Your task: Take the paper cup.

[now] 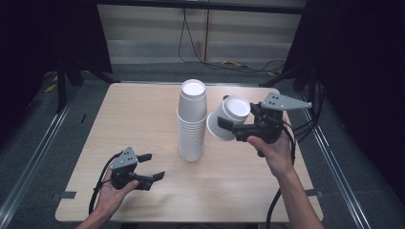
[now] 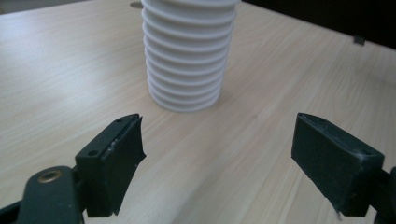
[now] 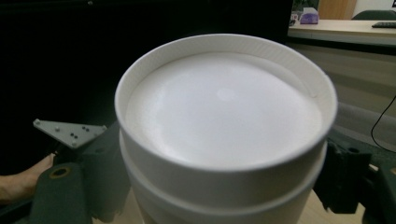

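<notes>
Now, left tool (image 1: 154,167) idle low on the table (image 1: 138,109), jaws spread, empty. Centre: tall stack of white cups (image 1: 192,124) stands upside down. Right tool (image 1: 228,125) pinches a tilted cup (image 1: 228,118) just beside the stack top. Judged: stacking in hand; next, level cup and lower squarely over the stack.

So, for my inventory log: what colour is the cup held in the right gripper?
White paper cup, clearest in the right gripper view.
</notes>
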A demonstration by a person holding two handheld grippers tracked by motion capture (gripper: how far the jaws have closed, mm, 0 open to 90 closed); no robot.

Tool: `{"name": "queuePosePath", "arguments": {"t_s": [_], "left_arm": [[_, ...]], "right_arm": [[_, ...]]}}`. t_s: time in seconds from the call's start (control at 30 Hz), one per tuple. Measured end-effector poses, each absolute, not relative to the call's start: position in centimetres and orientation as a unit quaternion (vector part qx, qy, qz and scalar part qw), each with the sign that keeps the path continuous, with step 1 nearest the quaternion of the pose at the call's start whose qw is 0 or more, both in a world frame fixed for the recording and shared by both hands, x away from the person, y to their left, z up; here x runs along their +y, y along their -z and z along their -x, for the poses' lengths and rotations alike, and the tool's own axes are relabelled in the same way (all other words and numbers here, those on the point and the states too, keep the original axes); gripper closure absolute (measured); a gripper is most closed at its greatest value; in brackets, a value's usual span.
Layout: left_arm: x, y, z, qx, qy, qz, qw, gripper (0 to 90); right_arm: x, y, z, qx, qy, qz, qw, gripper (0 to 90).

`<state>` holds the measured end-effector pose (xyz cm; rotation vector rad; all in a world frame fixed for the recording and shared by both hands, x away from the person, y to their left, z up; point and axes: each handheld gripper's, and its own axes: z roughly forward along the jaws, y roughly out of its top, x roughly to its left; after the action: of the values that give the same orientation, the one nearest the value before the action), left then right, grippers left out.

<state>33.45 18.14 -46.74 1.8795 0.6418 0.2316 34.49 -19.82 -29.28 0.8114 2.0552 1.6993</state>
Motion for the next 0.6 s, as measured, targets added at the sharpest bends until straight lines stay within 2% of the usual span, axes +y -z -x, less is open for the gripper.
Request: {"name": "queuePosePath", "arguments": {"t_s": [0.1, 0.6], "left_arm": [[17.7, 46.1, -33.6, 0.262, -0.076, -0.791, 0.548, 16.7], [16.4, 45.3, -33.5, 0.238, -0.054, -0.798, 0.551, 15.7]], "right_arm": [[-19.6, 30.6, -34.6, 0.729, -0.597, -0.291, 0.166, 20.2], [-19.8, 34.6, -34.4, 0.733, -0.594, -0.302, 0.141, 20.2]]}}
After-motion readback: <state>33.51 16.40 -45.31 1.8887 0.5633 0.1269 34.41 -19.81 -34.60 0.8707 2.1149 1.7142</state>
